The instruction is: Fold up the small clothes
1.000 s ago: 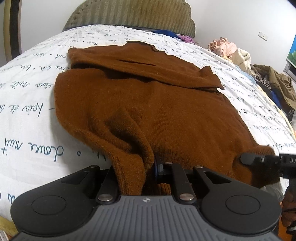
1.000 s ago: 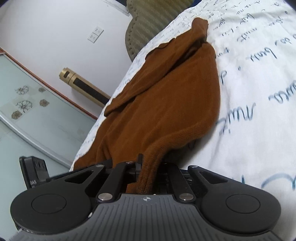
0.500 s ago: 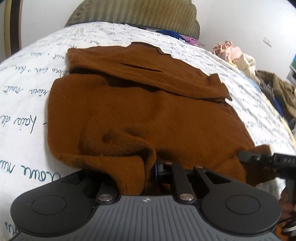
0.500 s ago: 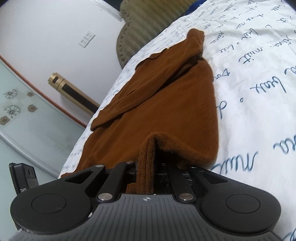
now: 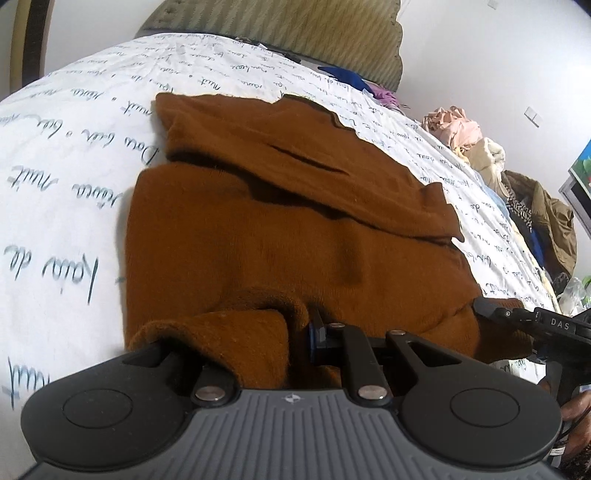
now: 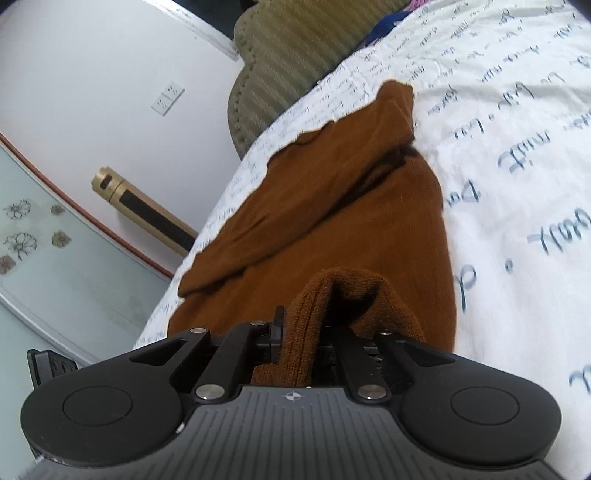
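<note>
On the bed (image 5: 74, 155), brown sweater (image 5: 295, 229) lies spread, sleeves folded across chest. Left gripper (image 5: 295, 332) fingers clamped on near hem; right gripper (image 6: 299, 332) fingers likewise clamped on hem, both corners lifted.

A bed (image 5: 74, 155) with white script-printed sheet fills mid-frame; a ribbed olive headboard (image 5: 295, 29) stands at top, white wall (image 6: 92, 74) with 2 sockets (image 6: 168, 96) upper left, clothes pile (image 5: 498, 166) at right.

Sweater (image 5: 295, 236): rust-brown knit, matt, fuzzy. Bedsheet (image 5: 74, 177): white cloth, smooth, printed script. Headboard (image 6: 295, 48): olive ribbed fabric. Left gripper (image 5: 299, 339), right gripper (image 6: 299, 332): matt black plastic, shiny metal rivets.
</note>
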The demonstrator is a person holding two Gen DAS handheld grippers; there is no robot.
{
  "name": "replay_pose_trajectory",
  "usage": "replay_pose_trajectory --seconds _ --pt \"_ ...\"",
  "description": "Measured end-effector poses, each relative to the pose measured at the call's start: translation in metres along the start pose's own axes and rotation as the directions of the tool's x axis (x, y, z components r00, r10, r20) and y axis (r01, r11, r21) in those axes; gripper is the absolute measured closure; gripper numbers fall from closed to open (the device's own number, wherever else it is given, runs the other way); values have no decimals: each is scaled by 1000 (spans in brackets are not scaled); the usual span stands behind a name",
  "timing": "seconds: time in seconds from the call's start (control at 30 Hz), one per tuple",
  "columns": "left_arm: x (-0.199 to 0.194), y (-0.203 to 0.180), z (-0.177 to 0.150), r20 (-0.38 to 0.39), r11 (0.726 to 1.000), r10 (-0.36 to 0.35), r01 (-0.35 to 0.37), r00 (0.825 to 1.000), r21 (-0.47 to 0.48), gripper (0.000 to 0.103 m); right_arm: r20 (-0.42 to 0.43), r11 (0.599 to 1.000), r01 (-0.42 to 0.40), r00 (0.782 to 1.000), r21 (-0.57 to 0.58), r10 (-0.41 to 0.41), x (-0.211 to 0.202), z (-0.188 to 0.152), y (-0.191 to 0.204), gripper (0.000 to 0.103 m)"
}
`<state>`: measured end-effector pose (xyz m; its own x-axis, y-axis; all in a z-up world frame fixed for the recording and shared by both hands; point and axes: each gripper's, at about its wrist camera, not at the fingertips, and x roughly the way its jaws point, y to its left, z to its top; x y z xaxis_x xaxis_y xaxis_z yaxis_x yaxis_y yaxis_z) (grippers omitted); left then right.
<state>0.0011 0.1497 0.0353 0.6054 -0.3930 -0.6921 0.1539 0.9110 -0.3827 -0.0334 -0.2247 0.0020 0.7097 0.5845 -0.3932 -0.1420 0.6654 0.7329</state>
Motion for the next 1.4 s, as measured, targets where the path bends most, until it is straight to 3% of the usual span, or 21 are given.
replay_pose_trajectory --seconds 0.17,0.57,1.0,1.17,1.4 --pt "17 3 12 2 1000 12 -12 1000 -16 88 -2 998 61 998 -9 -61 16 15 0 95" --pt "15 34 40 1 979 -159 158 987 -126 88 57 999 34 998 -25 -33 24 33 11 95" --pt "31 16 80 3 995 -91 91 996 -34 88 90 996 75 993 -42 -71 38 60 14 95" --pt "42 19 79 26 998 -42 43 999 -44 88 77 986 150 986 -69 -145 47 63 10 95" --pt "52 7 72 26 998 56 -57 998 36 88 42 988 148 988 -39 -146 59 64 -1 95"
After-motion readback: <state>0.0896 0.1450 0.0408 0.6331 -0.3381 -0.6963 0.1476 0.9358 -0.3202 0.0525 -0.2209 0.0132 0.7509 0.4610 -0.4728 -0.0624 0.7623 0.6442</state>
